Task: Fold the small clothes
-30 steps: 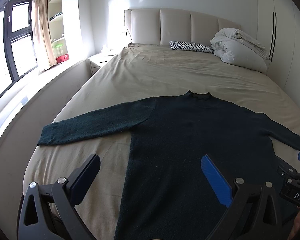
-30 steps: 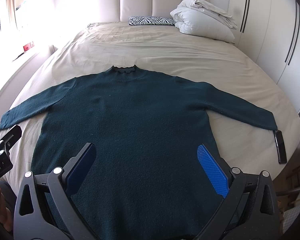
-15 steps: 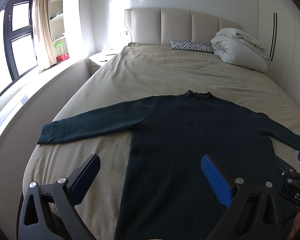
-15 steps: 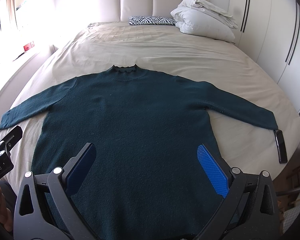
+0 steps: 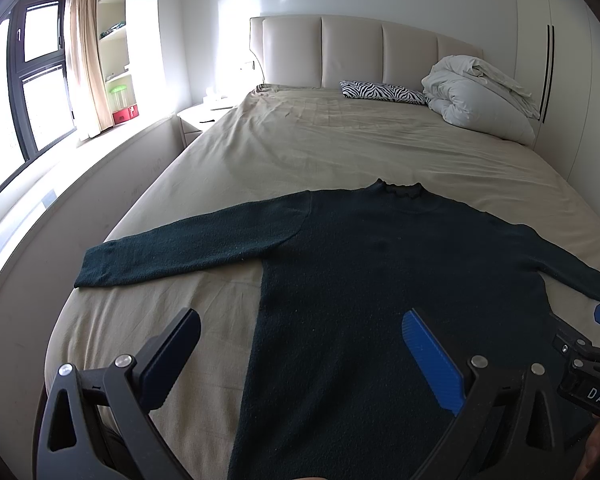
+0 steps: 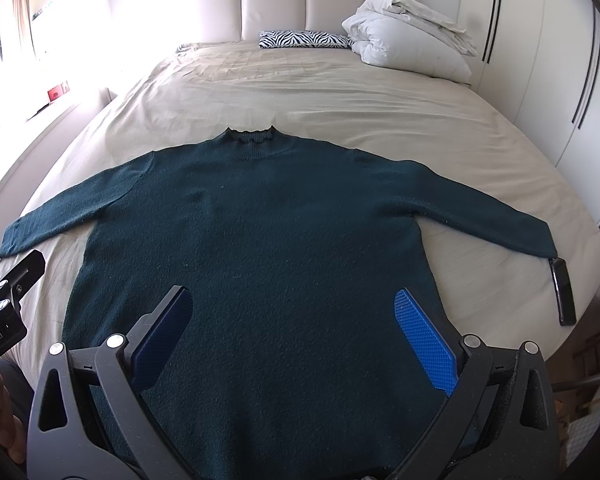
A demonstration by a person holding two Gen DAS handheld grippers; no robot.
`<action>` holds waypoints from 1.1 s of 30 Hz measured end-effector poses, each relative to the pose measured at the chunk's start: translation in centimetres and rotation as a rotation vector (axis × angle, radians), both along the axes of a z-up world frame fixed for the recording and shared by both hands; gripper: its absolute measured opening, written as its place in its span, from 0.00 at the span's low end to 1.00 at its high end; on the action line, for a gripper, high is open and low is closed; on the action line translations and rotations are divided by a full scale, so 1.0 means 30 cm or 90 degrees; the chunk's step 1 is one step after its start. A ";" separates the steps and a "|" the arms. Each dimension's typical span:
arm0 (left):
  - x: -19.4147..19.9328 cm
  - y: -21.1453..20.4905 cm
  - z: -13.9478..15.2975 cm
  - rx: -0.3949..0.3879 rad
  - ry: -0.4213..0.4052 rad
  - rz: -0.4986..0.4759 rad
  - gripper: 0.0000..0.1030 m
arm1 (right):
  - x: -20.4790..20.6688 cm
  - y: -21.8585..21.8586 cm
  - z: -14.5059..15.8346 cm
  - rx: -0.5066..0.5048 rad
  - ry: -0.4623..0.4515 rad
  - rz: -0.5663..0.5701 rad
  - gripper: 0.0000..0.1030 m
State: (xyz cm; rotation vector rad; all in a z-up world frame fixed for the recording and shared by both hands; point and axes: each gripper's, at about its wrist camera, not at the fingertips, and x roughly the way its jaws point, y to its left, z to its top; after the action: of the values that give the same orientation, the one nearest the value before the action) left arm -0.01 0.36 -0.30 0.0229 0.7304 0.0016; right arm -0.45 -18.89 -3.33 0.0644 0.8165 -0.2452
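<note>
Nothing has moved since a second ago: my left gripper (image 5: 300, 354) and right gripper (image 6: 296, 328) both hang with jaws apart above the dark green sweater (image 6: 256, 240), spread flat on the beige bed (image 6: 320, 92), collar toward twelve o'clock. A black phone (image 6: 565, 298) lies at three o'clock.

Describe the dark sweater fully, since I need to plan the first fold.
The sweater is a dark green, fuzzy-looking knit with a short ruffled collar and long sleeves. It lies flat and unfolded on the beige bedsheet, collar toward the headboard, both sleeves spread out sideways. The right cuff ends right by a dark phone-like object. Neither open gripper touches it.
</note>
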 end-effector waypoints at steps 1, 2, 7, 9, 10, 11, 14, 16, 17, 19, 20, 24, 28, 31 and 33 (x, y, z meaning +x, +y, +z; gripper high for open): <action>0.000 0.000 0.000 0.000 0.000 0.000 1.00 | -0.001 0.004 -0.008 0.000 0.000 0.000 1.00; 0.000 0.000 0.000 0.000 0.000 0.000 1.00 | -0.001 0.004 -0.007 0.000 0.000 0.000 1.00; 0.000 0.001 0.000 0.000 0.000 0.000 1.00 | 0.006 0.022 -0.025 0.000 0.001 0.001 1.00; 0.001 0.001 0.000 0.000 0.000 0.000 1.00 | 0.005 0.023 -0.026 0.000 0.001 0.001 1.00; 0.001 0.003 -0.001 -0.001 0.000 0.000 1.00 | 0.006 0.022 -0.025 0.000 0.001 0.001 1.00; 0.001 0.001 0.000 0.000 0.001 0.000 1.00 | 0.005 0.024 -0.026 0.000 0.001 0.001 1.00; 0.001 0.001 0.000 0.000 0.001 0.000 1.00 | 0.005 0.023 -0.026 0.001 0.002 0.001 1.00; 0.002 0.004 -0.001 0.000 0.001 0.000 1.00 | 0.009 0.028 -0.032 0.001 0.002 0.001 1.00; 0.001 0.002 0.000 -0.001 0.001 0.000 1.00 | 0.009 0.028 -0.032 0.001 0.003 0.001 1.00; 0.002 0.004 -0.001 -0.001 0.001 0.000 1.00 | 0.009 0.027 -0.032 0.001 0.002 0.001 1.00; 0.002 0.002 0.000 -0.001 0.001 0.000 1.00 | 0.009 0.027 -0.032 0.001 0.003 0.001 1.00; 0.002 0.002 0.000 -0.002 0.001 0.000 1.00 | 0.009 0.028 -0.033 0.001 0.003 0.001 1.00; 0.000 0.006 -0.004 -0.002 0.001 0.000 1.00 | 0.013 0.031 -0.043 0.002 0.004 0.002 1.00; 0.001 0.013 -0.013 -0.009 0.004 0.000 1.00 | 0.014 0.032 -0.043 0.002 0.005 0.002 1.00; -0.007 0.019 -0.024 -0.030 0.007 -0.006 1.00 | 0.013 0.031 -0.052 0.006 0.006 0.002 1.00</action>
State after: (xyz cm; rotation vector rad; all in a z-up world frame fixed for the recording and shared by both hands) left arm -0.21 0.92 -1.01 -0.0185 0.7418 -0.0240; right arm -0.04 -17.95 -4.88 0.0716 0.8277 -0.2390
